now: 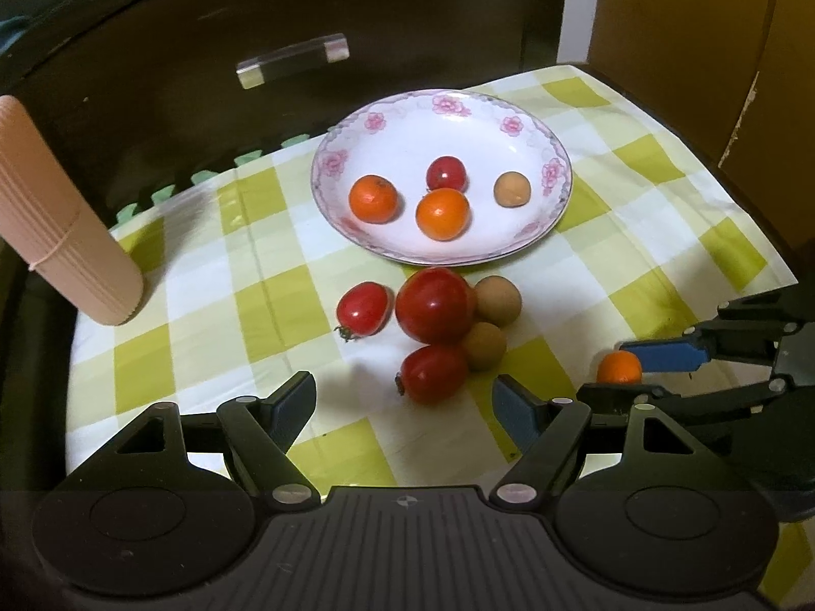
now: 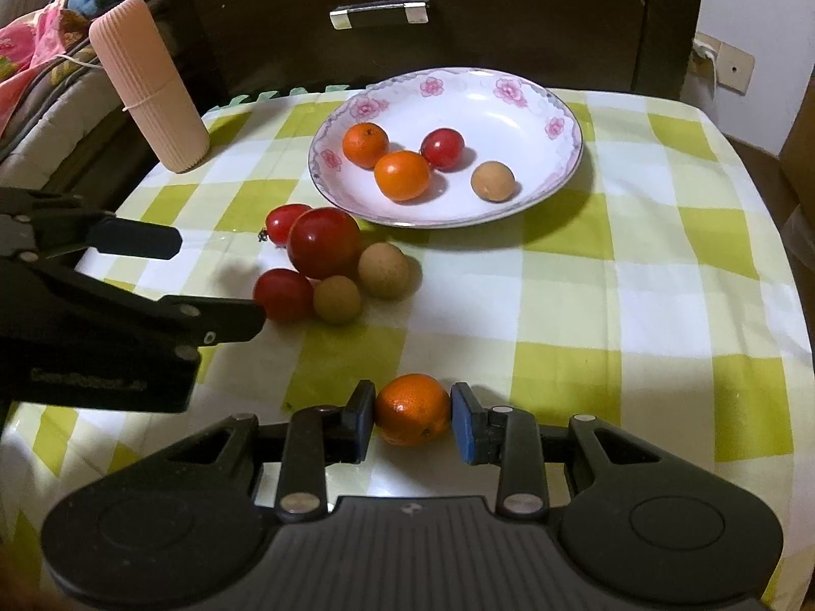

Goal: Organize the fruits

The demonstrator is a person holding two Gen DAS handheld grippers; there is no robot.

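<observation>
Right wrist view: the right gripper (image 2: 413, 415) has its fingers (image 2: 466, 420) clamped on a small orange (image 2: 413, 415), one pad on each side of it, just above the checked cloth (image 2: 636, 275) on the table. Ahead of these fingers sits the flowered plate (image 2: 509, 102) — two oranges, a red fruit and a brown one in it. The left gripper (image 1: 405, 407) stands wide apart, gripping nothing — a cluster of red and brown fruits (image 1: 433, 326) lies just beyond its fingers.

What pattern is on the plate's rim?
Pink flowers on the white plate, clearest in the right wrist view.
</observation>
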